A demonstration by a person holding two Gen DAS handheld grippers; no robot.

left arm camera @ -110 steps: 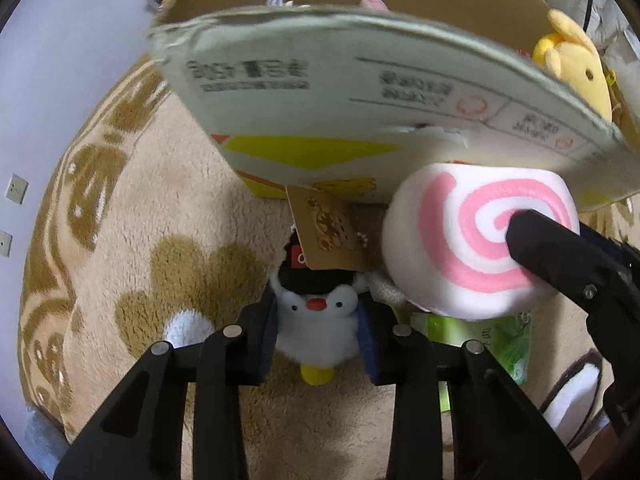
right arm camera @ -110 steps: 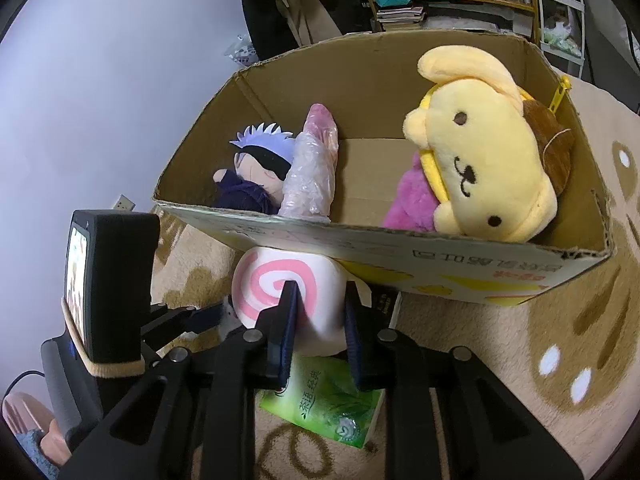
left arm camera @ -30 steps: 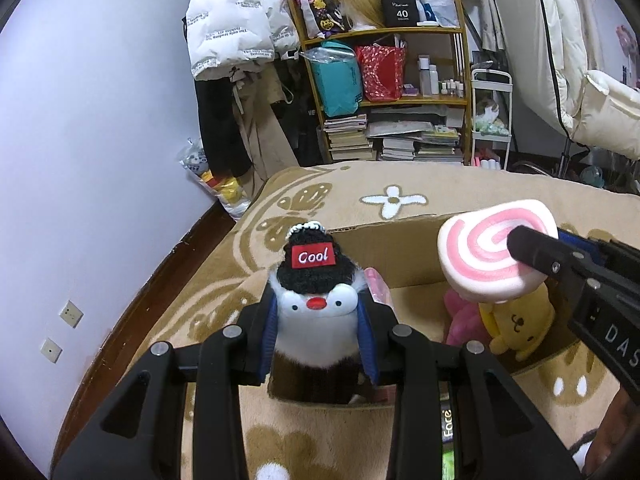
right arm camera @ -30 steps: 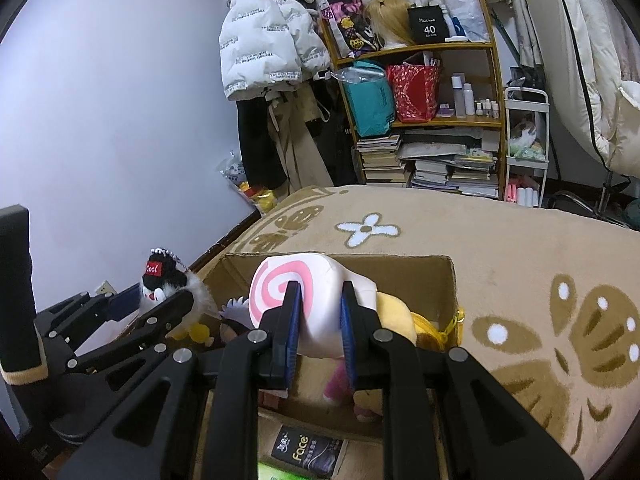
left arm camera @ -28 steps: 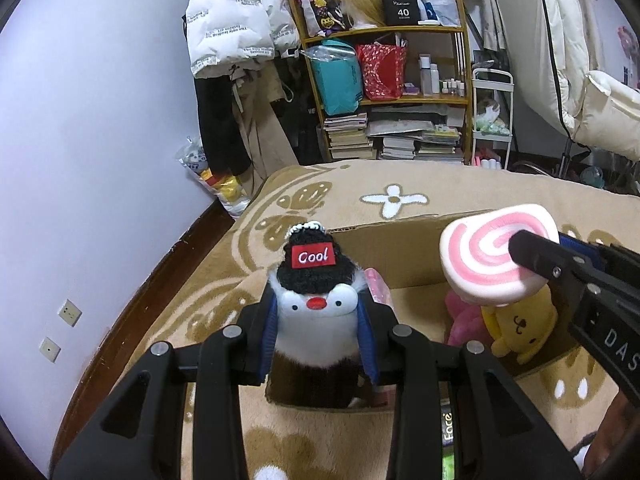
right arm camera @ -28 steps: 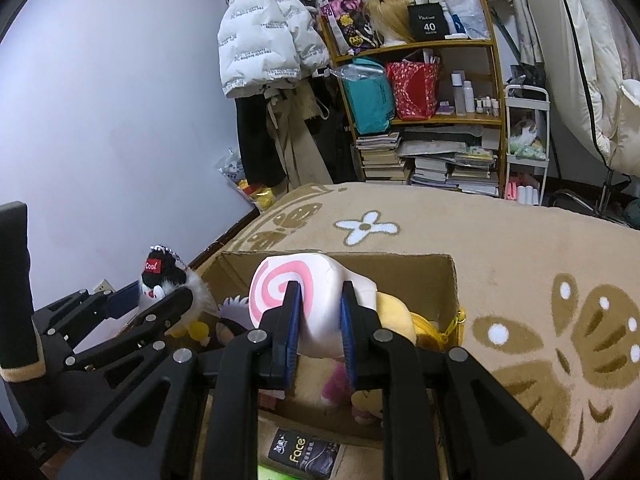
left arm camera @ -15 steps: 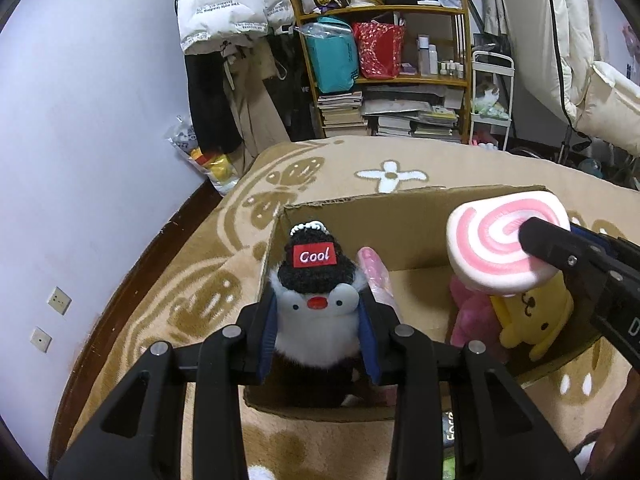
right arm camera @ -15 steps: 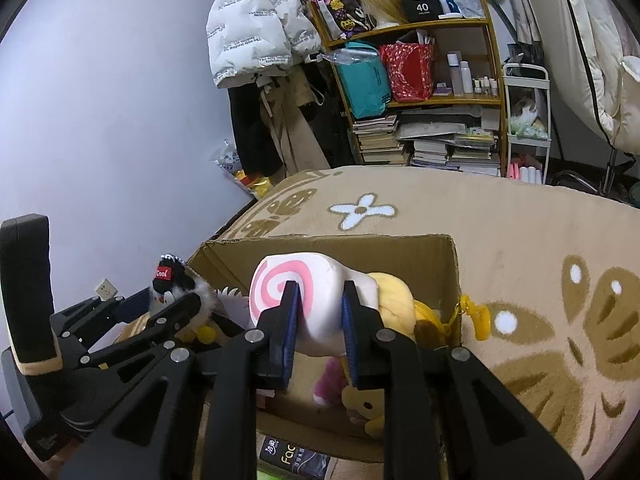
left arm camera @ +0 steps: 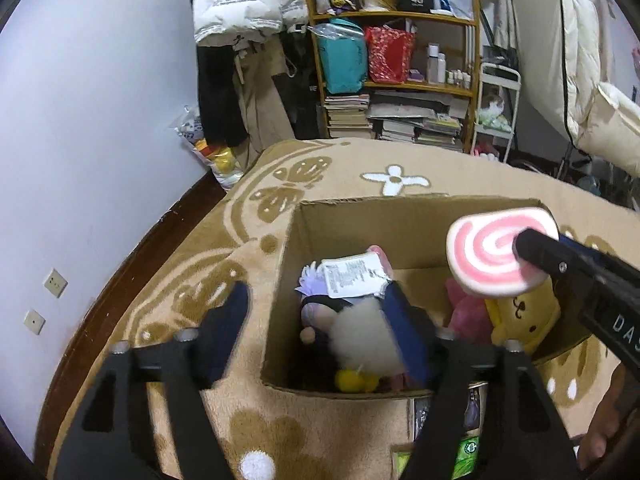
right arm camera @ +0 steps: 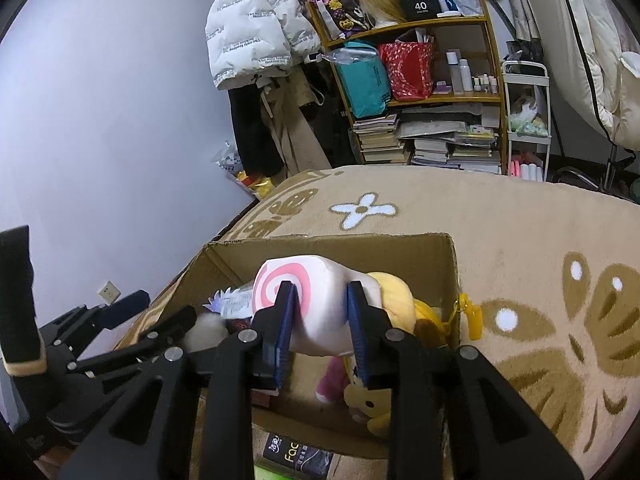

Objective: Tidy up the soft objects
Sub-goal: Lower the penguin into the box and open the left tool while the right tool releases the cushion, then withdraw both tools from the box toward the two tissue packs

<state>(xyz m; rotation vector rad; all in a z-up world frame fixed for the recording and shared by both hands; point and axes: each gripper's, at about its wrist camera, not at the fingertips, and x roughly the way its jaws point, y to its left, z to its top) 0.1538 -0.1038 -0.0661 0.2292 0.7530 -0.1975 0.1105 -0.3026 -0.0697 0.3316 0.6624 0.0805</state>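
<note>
The penguin plush (left arm camera: pixel 366 334) in the cardboard box (left arm camera: pixel 360 216) is motion-blurred in the left wrist view; its face and cap cannot be made out, and a white tag (left arm camera: pixel 352 276) covers its upper part. The print on that tag is too small to read. The purple-haired doll (left arm camera: pixel 310 308) beneath it shows only in part. The yellow dog plush (left arm camera: pixel 520 320) is partly hidden behind the pink swirl cushion (left arm camera: pixel 496 256) and the right claw (right arm camera: pixel 318 320). At the lower centre of the right wrist view, a dark packet (right arm camera: pixel 296 458) is cut off by that claw's arms; its lettering is incomplete. The left claw (left arm camera: pixel 320 336) has its lower arms cropped by the frame's bottom edge.
</note>
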